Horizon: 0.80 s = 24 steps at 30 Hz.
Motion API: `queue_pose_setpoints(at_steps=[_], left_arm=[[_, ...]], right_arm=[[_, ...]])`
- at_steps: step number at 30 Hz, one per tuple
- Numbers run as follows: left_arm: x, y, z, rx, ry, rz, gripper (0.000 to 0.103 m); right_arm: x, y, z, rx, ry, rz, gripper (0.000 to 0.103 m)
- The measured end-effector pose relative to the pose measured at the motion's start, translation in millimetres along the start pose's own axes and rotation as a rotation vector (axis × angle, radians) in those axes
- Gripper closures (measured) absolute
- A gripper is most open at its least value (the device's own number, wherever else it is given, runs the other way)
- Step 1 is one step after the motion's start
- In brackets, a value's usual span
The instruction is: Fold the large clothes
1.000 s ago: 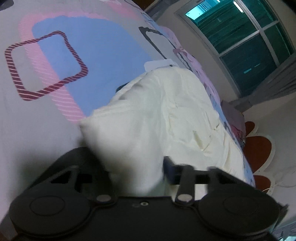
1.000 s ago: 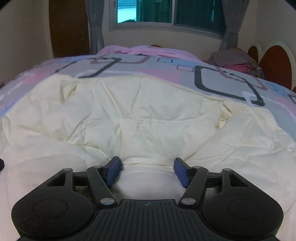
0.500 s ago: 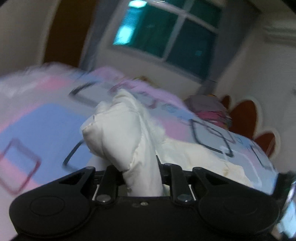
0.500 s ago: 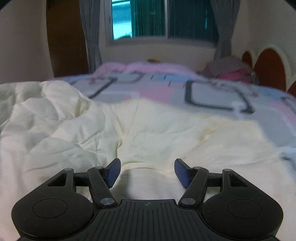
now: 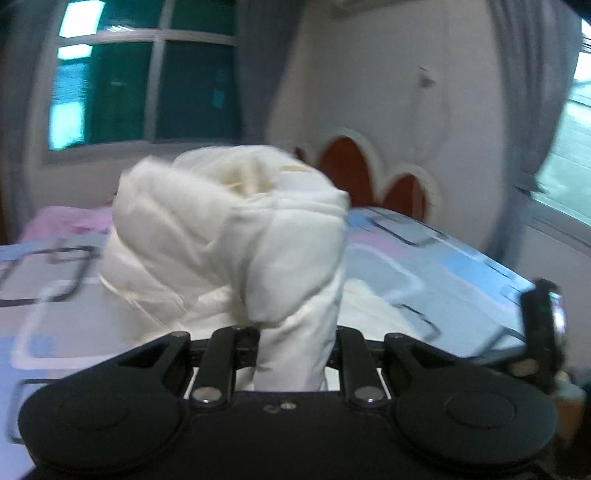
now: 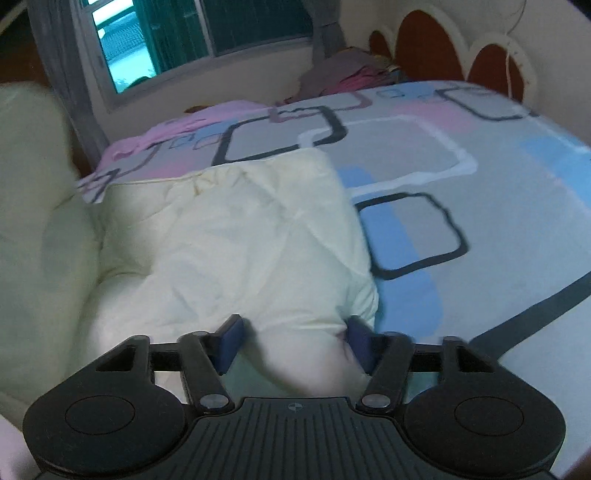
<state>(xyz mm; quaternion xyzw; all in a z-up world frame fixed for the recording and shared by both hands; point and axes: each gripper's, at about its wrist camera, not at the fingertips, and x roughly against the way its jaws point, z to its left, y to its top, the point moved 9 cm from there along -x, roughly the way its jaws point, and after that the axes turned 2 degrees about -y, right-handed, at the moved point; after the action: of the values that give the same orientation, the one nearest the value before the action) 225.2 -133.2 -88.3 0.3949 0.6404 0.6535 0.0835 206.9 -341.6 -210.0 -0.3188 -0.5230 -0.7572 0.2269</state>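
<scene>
Patterned bed sheet (image 6: 480, 177), grey with pink and blue patches and dark square outlines, covers the bed and fills most of both views. Window (image 6: 192, 33) with grey curtains behind the bed, red scalloped headboard (image 6: 424, 40) against the cream wall, small pile of clothes (image 6: 351, 74) at the bed's far edge. Cream padded quilt (image 6: 229, 240) lies on the sheet's left part; its long axis runs from the near edge away toward the window, its far edge straight across. Left view blurred: left gripper (image 5: 293, 354) is closed tight on a bunched quilt corner, which sticks up in a lump above the bed. Right gripper (image 6: 293, 339) has blue pads (image 6: 231, 338) spread apart, the quilt's near right corner bulging between them; can't tell if they pinch it.
</scene>
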Motion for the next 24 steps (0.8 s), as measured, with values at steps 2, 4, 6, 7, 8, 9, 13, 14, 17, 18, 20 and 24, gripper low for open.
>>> queue_pose_setpoints(at_steps=[2, 4, 6, 7, 8, 9, 13, 14, 17, 18, 20, 24], left_arm=[[-19, -5, -16, -0.011, -0.06, 0.027, 0.086], [-33, -12, -32, -0.018, -0.105, 0.057, 0.086], [-48, -21, -44, -0.015, -0.147, 0.088, 0.086], [-55, -26, -49, -0.009, -0.165, 0.102, 0.086], [-62, -30, -56, -0.003, -0.183, 0.115, 0.086], [-69, -34, -61, 0.0, -0.204, 0.129, 0.086], [-93, -58, -78, -0.035, -0.256, 0.22, 0.086], [-96, -60, -81, -0.051, -0.256, 0.228, 0.083], [-92, -58, -92, -0.095, -0.26, 0.224, 0.07], [-89, -56, -93, -0.091, -0.265, 0.223, 0.064], [-90, -53, -99, -0.075, -0.292, 0.221, 0.055], [-68, -42, -97, 0.004, -0.372, 0.225, 0.042]], right_arm=[[1, 3, -2, -0.002, 0.011, -0.005, 0.063], [4, 3, -5, 0.004, 0.021, -0.007, 0.066], [6, 0, -6, 0.005, 0.027, -0.008, 0.067], [6, -2, -3, 0.009, 0.025, -0.009, 0.067], [7, -4, -2, 0.013, 0.024, -0.011, 0.067], [7, -5, -3, 0.015, 0.024, -0.012, 0.067], [16, -8, -12, 0.009, 0.005, -0.019, 0.065], [22, -7, -16, -0.001, 0.002, -0.025, 0.062], [46, -1, -29, -0.057, 0.001, -0.062, 0.057], [56, 2, -32, -0.074, -0.001, -0.076, 0.057], [76, 11, -34, -0.1, 0.015, -0.116, 0.057], [108, 24, -29, -0.088, 0.022, -0.17, 0.056]])
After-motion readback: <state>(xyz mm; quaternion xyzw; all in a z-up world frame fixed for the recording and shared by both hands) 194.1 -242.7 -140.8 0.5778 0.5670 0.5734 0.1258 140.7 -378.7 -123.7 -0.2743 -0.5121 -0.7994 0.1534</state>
